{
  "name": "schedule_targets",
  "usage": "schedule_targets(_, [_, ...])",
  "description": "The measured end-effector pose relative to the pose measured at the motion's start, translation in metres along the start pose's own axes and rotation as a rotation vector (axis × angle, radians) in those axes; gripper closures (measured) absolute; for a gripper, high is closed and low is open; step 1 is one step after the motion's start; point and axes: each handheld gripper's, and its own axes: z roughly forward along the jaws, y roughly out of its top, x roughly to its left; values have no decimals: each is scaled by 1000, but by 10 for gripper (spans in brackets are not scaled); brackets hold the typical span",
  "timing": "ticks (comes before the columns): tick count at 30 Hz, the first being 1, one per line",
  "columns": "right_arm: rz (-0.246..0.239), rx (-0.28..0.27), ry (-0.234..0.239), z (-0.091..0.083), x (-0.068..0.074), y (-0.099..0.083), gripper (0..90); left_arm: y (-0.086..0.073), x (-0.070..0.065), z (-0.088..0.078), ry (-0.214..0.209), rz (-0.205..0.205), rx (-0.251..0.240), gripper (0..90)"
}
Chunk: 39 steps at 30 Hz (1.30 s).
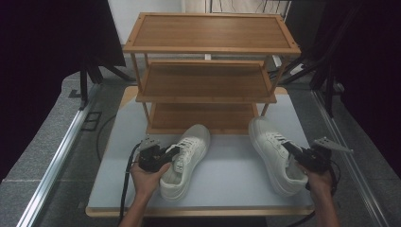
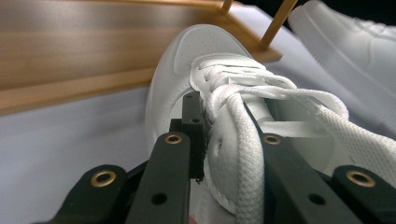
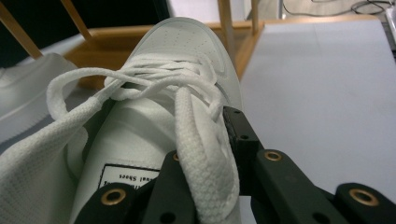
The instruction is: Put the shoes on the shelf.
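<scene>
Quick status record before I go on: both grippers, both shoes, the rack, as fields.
left gripper: shut on the side wall of the left shoe, one jaw inside the opening, one outside
right gripper: shut on the side wall of the right shoe, same kind of grip
shoes: white lace-ups, both resting on the table, toes toward the rack, apart from each other
rack: wooden, three tiers, no shoes on it
laces: loose, draped over the jaws in both gripper views
</scene>
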Motion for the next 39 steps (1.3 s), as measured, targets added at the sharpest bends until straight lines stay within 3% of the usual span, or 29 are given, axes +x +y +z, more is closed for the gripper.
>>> schedule_targets(10, [94,-75,38,-11,8,-6,824,9,0,-36,-44,-24,-99,807])
schedule_targets(14, [112,-100,42,-15,14,-7,824,12,1,-56,-52,-33,-138,806])
schedule_targets(18, [117,-117,66,-17,19,-5,824,13,2,-66,-53,-43,-164,805])
schedule_targets(23, [119,-138,80,-18,26,-3,823,14,4,-71,-70,-68,-184,805])
schedule_targets(33, [135,-183,135,-24,35,4,824,15,5,-73,-62,-75,-185,805])
schedule_targets(39, [126,-203,142,-26,42,8,824,19,3,-75,-63,-78,-202,806])
